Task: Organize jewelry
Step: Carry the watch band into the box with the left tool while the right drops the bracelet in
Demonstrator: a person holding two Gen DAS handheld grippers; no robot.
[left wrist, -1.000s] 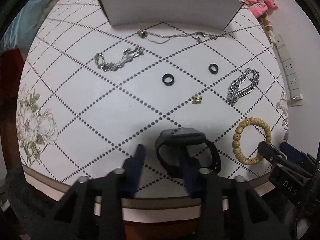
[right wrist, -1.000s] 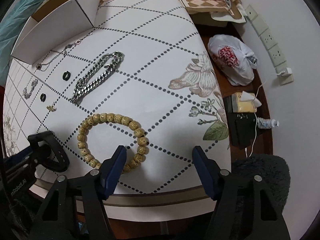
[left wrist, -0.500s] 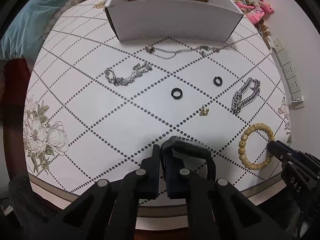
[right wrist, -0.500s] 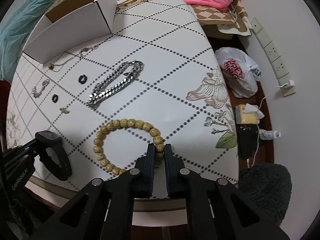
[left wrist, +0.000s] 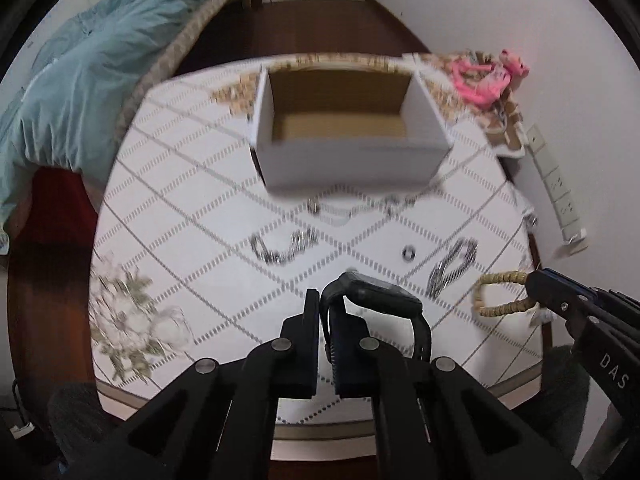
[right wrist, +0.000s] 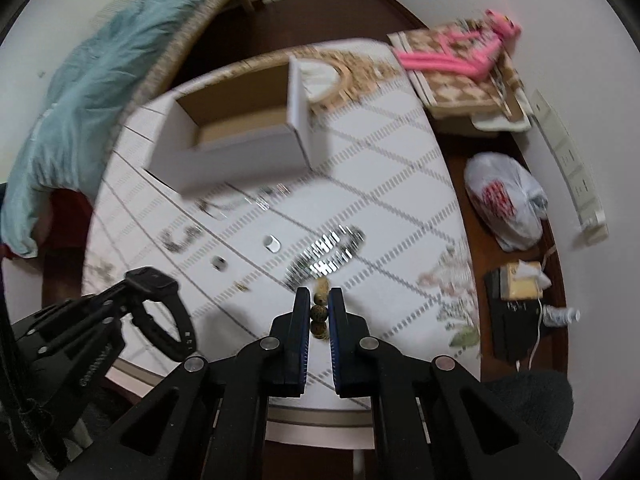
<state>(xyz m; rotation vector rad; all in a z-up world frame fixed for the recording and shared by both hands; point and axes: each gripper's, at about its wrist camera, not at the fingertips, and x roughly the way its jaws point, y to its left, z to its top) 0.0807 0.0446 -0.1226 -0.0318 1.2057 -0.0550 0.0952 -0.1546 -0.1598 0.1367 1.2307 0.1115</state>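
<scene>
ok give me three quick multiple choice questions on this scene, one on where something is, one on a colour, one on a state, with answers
1. Where is the white box?
A. at the table's far side, beyond the chains
B. on the floor
C. on the bed

2. What colour is the watch in the left gripper?
A. pink
B. black
C. silver

3. What are the right gripper jaws doing?
A. wide open over bare table
B. shut on the silver chain
C. shut on the bead bracelet

Answers: 1 A, the box stands past the necklace and chains. 2 B, strap and face are black. 3 C, brown beads sit between the closed jaws.
</scene>
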